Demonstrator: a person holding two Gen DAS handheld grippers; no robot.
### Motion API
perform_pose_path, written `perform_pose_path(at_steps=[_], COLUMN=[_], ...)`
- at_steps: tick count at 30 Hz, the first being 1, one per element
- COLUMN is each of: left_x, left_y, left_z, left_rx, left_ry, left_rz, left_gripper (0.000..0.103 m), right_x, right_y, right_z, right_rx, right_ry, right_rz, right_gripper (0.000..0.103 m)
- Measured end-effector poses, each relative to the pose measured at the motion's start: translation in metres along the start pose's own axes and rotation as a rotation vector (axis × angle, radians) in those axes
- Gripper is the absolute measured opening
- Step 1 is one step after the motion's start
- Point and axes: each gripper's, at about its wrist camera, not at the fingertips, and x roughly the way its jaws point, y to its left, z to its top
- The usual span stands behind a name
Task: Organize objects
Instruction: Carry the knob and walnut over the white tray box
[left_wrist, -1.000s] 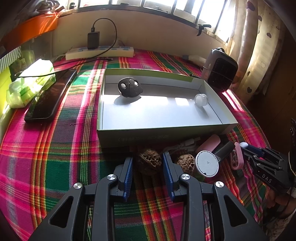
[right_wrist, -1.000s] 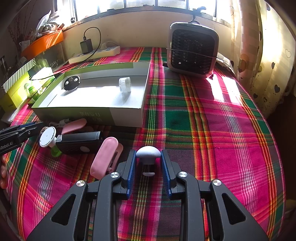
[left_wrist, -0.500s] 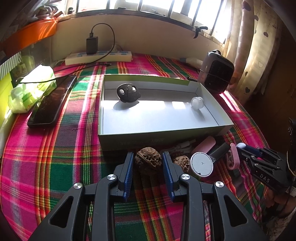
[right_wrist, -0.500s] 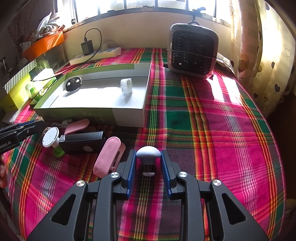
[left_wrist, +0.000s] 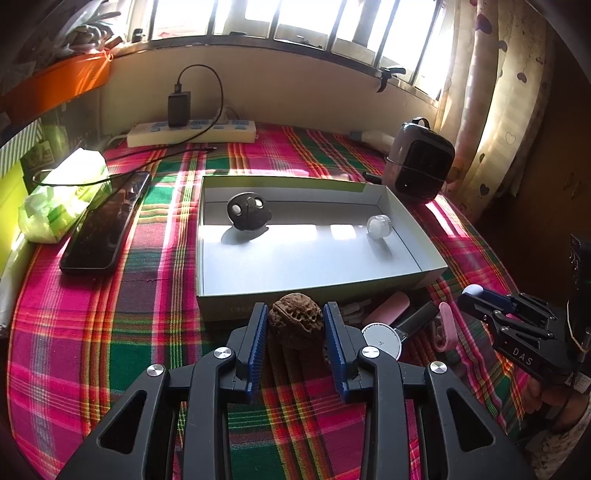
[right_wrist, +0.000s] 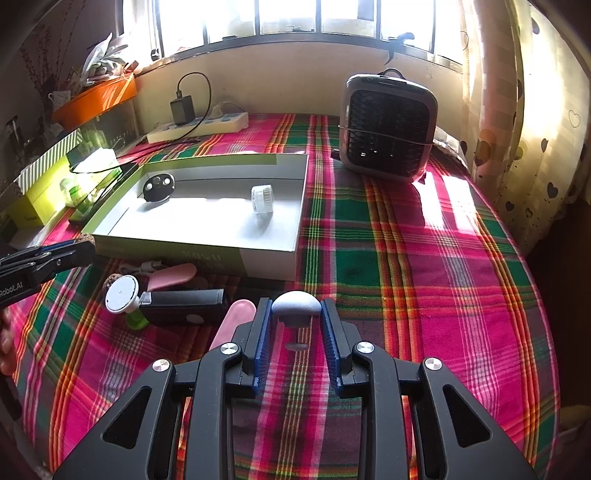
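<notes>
Left claw (left_wrist: 295, 325) hides second walnut (left_wrist: 326, 356) behind finger.

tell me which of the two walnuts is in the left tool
The larger brown wrinkled walnut, lifted between the left tool pads; the smaller walnut lies on the cloth, mostly hidden behind the right pad.

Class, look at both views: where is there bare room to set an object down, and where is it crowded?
Free: the box floor between the black fob and white cap; the cloth right of the box, before the fan. Crowded: the strip along the box's near wall.
</notes>
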Motion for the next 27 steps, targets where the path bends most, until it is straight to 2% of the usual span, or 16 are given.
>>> perform_pose_path(at_steps=[9, 21, 27], left_x=[0.0, 0.017, 0.03], left_y=[0.005, 0.013, 0.019], left_z=[0.013, 0.032, 0.039], left_rx=[-0.001, -0.001, -0.003], left_ry=[-0.016, -0.01, -0.001], left_rz=[0.013, 0.027, 0.041], left_gripper=[0.029, 0.029, 0.029], right_x=[-0.004, 0.013, 0.035], right_y=[0.014, 0.041, 0.05], right_z=[0.022, 0.063, 0.083], right_rx=[-0.035, -0.086, -0.098], right_ry=[-0.03, -0.046, -0.014], right_rz=[0.034, 0.086, 0.115], right_gripper=[0.028, 0.028, 0.028])
